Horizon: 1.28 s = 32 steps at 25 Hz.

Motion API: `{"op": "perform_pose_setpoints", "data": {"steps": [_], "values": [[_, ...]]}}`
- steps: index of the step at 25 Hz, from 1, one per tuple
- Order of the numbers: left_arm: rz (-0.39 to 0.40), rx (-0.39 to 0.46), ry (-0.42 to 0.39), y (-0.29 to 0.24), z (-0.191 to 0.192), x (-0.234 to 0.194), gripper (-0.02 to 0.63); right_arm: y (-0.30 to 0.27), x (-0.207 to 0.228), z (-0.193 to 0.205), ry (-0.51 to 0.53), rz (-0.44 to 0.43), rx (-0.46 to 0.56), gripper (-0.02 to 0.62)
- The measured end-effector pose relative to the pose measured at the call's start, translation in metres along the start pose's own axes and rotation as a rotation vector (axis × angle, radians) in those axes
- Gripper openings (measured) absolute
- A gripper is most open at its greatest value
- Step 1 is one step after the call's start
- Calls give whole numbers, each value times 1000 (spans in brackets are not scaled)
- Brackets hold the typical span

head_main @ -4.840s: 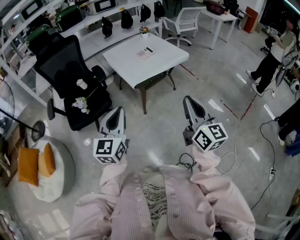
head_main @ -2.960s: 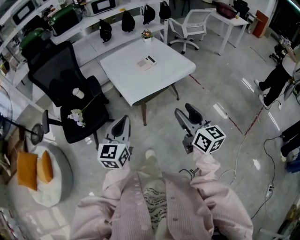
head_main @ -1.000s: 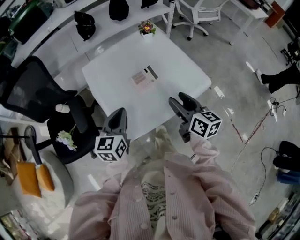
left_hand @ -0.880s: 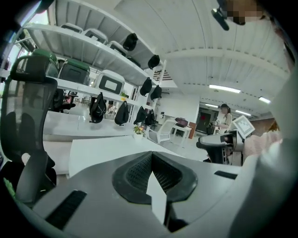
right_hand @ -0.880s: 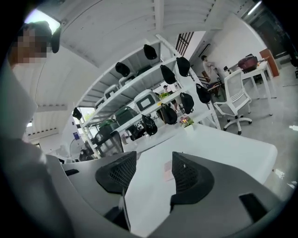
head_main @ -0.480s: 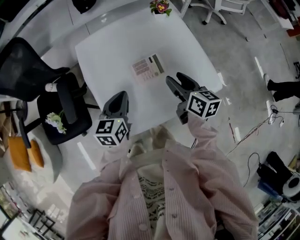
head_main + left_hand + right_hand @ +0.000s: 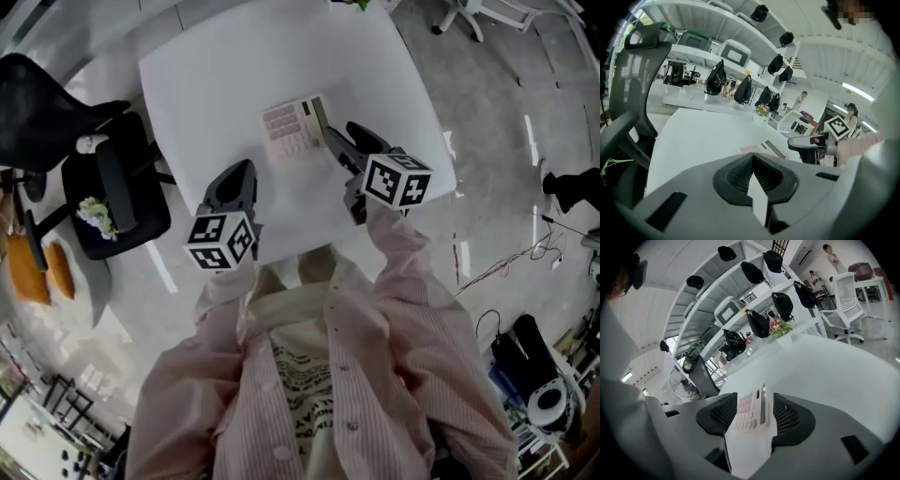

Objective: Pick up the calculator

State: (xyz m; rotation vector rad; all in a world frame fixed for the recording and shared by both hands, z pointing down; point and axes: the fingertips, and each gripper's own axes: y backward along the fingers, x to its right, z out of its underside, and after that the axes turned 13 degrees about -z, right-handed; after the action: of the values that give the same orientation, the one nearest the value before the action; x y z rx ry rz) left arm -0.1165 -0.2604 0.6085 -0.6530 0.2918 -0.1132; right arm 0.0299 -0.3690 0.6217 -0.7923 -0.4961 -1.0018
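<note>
Two grippers over the near half of the white table (image 7: 216, 84).

Right side: your right gripper (image 7: 345, 139) hangs low by the right near corner of the calculator (image 7: 293, 127), tips just beside its edge. Contact cannot be told from the head view. In the right gripper view the right gripper (image 7: 757, 414) has its claw spread, mesh pads well apart and nothing pinched. The calculator (image 7: 750, 408) lies flat on the table (image 7: 825, 366) straight ahead, framed in the gap. Its dark display strip is to the right and its pale pink keys are to the left.

Left side: your left gripper (image 7: 236, 180) sits left of the right one and nearer to you, over bare tabletop close to the near edge, apart from the calculator. In the left gripper view the left gripper (image 7: 753, 171) has its claw pressed together at the tips. Only a thin sliver of white shows lower down between the pads, and nothing is held. The calculator (image 7: 764, 148) shows beyond it, to the right.

Surroundings: a small flower pot (image 7: 780, 331) stands at the table's far edge. A black office chair (image 7: 52, 80) is left of the table, with a small bunch of flowers (image 7: 94, 214) on its seat.
</note>
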Motion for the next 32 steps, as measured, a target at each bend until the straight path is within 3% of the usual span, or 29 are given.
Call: {"op": "perform_pose_setpoints", "data": {"steps": [16,22,28,32], "values": [[-53,-76,71,-42,22,0,0,-50,31,30,-83,-92,-295,209],[-53,-92,77,-51,25,2,0,-55,33,38,-165,-116,-327,201],[-56,-101,64,-51,26,1,0,-59,28,43,-184,-150,-371,107],[-56,-100,66,-49,27,-1,0,-59,29,44,-192,-154,-373,106]]}}
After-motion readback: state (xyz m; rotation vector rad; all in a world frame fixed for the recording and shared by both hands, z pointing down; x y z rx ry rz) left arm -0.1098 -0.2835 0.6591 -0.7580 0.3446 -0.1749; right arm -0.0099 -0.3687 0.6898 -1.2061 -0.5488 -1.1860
